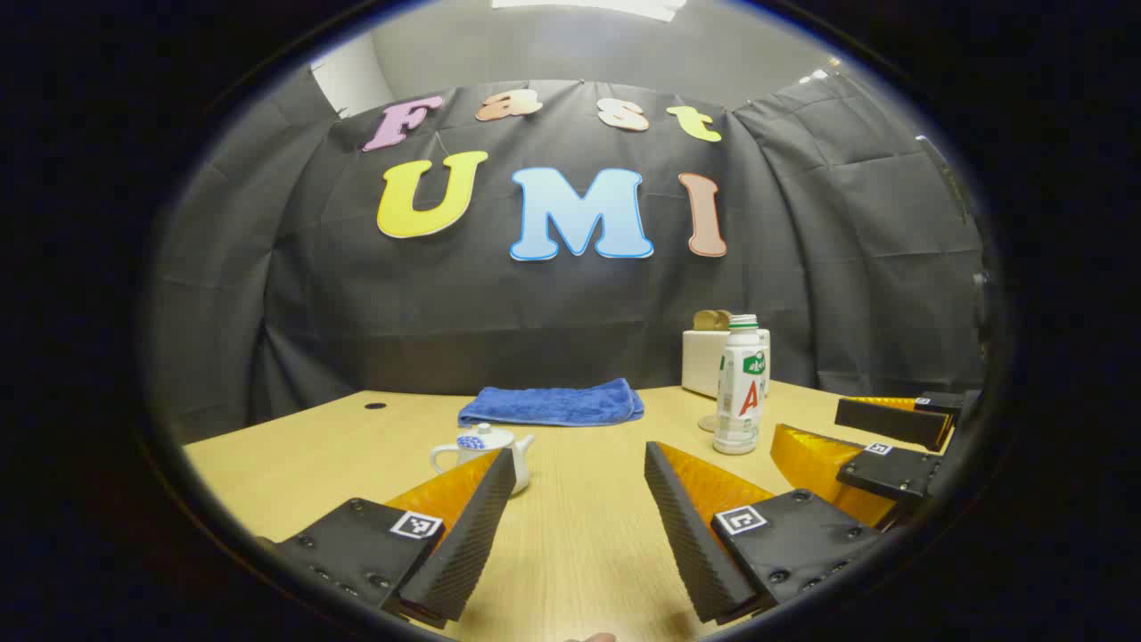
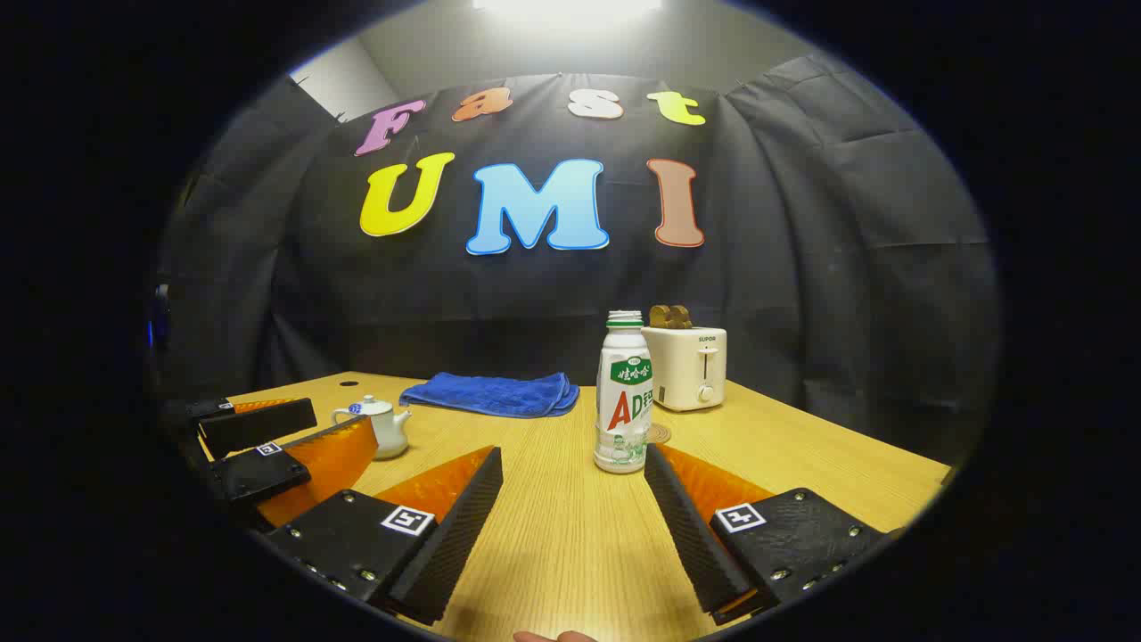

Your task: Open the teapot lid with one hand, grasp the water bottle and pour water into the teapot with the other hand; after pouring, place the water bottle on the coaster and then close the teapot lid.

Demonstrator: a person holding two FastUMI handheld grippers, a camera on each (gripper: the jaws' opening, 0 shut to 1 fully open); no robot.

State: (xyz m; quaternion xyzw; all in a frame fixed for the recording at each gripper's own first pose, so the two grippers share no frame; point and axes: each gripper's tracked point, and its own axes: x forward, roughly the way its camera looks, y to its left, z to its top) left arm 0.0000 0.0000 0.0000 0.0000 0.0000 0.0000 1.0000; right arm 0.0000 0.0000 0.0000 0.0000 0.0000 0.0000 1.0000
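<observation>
Left gripper view: the left gripper [image 1: 579, 486] is held low over the wooden desk [image 1: 579, 544], jaws wide apart with nothing between them. The teapot [image 1: 486, 450] stands on the desk just beyond the left finger, lid [image 1: 481, 436] seated, partly hidden by that finger. The water bottle [image 1: 740, 385] stands upright ahead and to the right, cap on. The right gripper [image 1: 878, 428] shows at the right edge, past the bottle. A folded blue towel [image 1: 551, 404] lies toward the back of the desk, and a white toaster [image 1: 704, 361] stands behind the bottle. Right gripper view: the right gripper [image 2: 575, 486] has its jaws apart and empty, the bottle standing upright just beyond its right finger. A round coaster [image 2: 660, 433] lies on the desk right behind the bottle, partly hidden by it. The teapot sits well to the left, near the left gripper, whose jaws stand apart.
</observation>
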